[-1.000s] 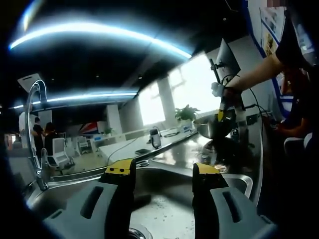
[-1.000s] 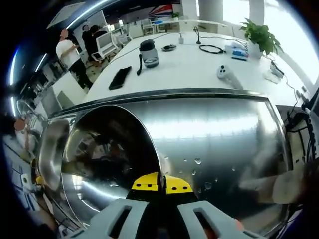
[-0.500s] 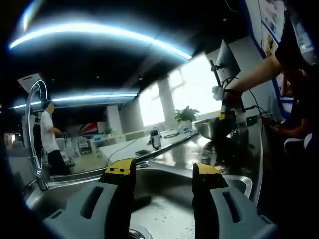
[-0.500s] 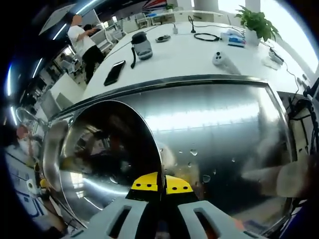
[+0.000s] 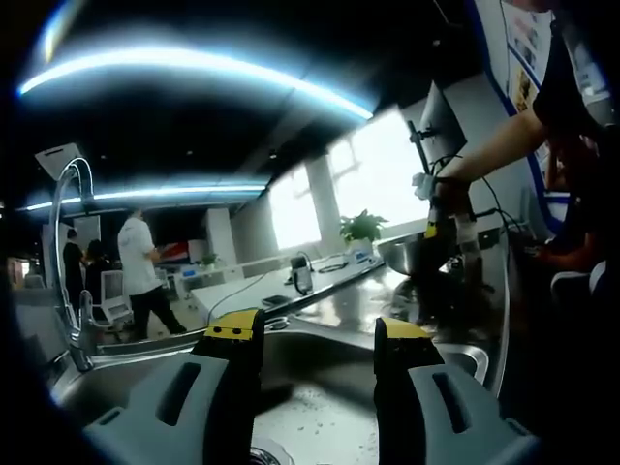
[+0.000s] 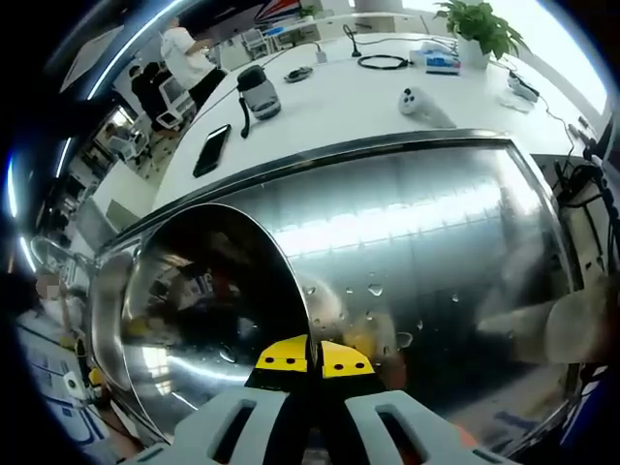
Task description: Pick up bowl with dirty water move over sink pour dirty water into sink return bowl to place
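A shiny steel bowl [image 6: 199, 310] takes up the left of the right gripper view. My right gripper [image 6: 312, 358] is shut on the bowl's rim, with the wet steel draining board [image 6: 426, 242] beneath. In the left gripper view the same bowl [image 5: 418, 254] hangs at the right above the counter, held by the right gripper [image 5: 432, 225] in a person's hand. My left gripper [image 5: 315, 334] is open with nothing between its jaws, above the steel sink [image 5: 320, 412]. A drain [image 5: 263, 453] shows at the bottom edge.
A curved tap [image 5: 64, 262] rises at the sink's left. Beyond the counter a white table [image 6: 339, 92] carries a black phone [image 6: 210, 150], a jug [image 6: 255, 92], cables and a plant [image 6: 472, 27]. People stand in the background [image 5: 140, 276].
The right gripper view has shifted a little over the draining board, the bowl still gripped. A person in white has walked rightward behind the sink. My left gripper holds still.
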Demonstrator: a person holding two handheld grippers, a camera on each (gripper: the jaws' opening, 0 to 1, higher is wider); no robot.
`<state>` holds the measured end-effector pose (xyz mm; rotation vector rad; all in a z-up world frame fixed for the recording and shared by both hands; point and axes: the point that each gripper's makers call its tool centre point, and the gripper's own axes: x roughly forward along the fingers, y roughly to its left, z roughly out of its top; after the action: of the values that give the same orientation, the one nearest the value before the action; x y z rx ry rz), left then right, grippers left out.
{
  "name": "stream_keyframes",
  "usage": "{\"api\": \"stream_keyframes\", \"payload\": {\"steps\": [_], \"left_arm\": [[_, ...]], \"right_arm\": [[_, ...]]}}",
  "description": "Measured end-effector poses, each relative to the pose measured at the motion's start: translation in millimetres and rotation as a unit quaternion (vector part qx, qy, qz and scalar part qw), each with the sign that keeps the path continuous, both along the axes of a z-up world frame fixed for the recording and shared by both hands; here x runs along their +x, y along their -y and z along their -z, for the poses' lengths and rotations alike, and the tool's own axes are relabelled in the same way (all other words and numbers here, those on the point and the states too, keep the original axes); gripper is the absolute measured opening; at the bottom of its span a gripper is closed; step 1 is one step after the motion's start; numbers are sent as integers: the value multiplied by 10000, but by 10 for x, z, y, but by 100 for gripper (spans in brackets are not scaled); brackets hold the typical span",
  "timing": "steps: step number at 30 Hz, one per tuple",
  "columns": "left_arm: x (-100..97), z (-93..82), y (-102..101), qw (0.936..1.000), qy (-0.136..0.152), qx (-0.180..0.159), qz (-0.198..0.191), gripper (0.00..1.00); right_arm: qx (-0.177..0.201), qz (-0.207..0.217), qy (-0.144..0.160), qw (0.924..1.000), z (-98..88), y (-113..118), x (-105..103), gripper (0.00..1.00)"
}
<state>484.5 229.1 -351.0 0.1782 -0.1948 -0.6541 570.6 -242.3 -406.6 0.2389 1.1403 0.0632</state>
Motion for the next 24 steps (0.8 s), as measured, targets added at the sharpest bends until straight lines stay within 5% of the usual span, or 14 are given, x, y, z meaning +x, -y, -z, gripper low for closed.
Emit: {"api": "stream_keyframes", "payload": {"steps": [8, 13, 21, 24], "left_arm": [[11, 8, -6, 10000, -7, 17, -25, 40], [8, 16, 1, 10000, -17, 34, -12, 40], [14, 27, 1, 10000, -36, 43, -18, 40], [18, 39, 0, 9999, -40, 89, -41, 40]], "right_arm": [[-60, -78, 46, 9999, -3, 3, -8, 0], [-310, -442, 355, 9979, -24, 66, 96, 0], [-219, -602, 794, 9948, -72, 111, 195, 1], [-116, -569, 954, 9937, -87, 107, 227, 10]]}}
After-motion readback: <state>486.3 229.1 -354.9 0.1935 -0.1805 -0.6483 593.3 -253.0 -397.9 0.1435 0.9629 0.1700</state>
